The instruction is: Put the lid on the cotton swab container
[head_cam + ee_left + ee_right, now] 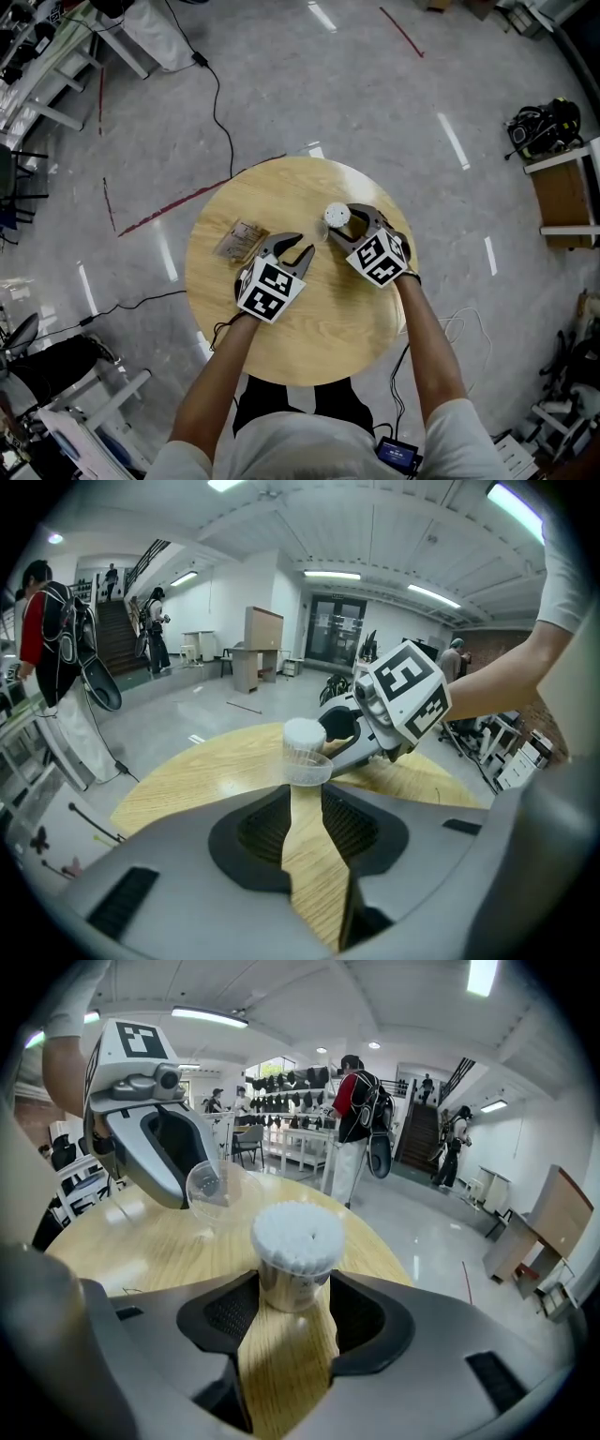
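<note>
While the left hand-held gripper [298, 247] pinches the lid [307, 767], the right hand-held gripper [295, 1283] seemingly clasps the cotton swab container [298, 1234], well inside the table [309, 323] edge.

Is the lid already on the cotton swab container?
No, the cotton swab container shows bare swab tips on top; the clear lid is apart.

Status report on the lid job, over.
Left gripper shut on clear lid. Right gripper shut on cotton swab container. Lid not yet on. Packet lies aside, nothing in the way.

Grey tongs [302, 247] bear black-and-white marker cubes [270, 289] — sleeves [467, 429] white.
</note>
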The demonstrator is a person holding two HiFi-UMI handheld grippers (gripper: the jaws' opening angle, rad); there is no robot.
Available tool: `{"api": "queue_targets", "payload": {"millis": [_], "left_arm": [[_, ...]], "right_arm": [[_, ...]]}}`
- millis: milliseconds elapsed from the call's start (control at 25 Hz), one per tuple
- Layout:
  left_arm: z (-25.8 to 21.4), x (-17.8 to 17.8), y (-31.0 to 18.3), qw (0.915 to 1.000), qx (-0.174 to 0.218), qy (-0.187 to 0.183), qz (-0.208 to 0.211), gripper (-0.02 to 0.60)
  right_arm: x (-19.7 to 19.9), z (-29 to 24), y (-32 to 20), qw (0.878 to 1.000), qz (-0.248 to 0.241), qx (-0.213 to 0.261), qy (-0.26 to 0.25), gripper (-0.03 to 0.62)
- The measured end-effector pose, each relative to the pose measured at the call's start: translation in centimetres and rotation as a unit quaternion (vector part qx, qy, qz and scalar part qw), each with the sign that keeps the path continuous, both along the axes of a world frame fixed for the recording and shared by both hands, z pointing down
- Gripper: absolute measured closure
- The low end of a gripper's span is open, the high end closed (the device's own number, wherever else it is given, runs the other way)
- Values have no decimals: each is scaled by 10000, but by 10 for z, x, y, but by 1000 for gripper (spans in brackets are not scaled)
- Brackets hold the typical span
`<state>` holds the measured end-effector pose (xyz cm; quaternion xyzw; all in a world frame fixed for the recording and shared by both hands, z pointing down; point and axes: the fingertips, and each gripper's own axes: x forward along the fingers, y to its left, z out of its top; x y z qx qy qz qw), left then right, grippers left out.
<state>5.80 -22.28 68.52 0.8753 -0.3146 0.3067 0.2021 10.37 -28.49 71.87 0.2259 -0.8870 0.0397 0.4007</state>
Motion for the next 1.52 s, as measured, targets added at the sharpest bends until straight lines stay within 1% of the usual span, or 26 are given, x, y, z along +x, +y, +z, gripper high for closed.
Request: {"api": "queue_targets", "payload": {"millis": [320,680,920,1160,1520], "left_arm": [[-27,16,-11,9993,271,150,197,465],[-38,38,-21,9979,454,155,443,465],[-37,48,-28,9971,493,130,559,465],[-34,60,-35,9971,450,134,594,465],[-25,63,-38,9973,358,15,643,466]], "right_arm": [[0,0,3,10000,-29,-3,-21,335],[-2,0,12,9999,-70,31,-72,335],[-4,2,15,9999,-55,34,-102,335],[-3,1,15,9999,-62,44,-136,335],[-7,0,16,9998,-96,53,-162,335]]}}
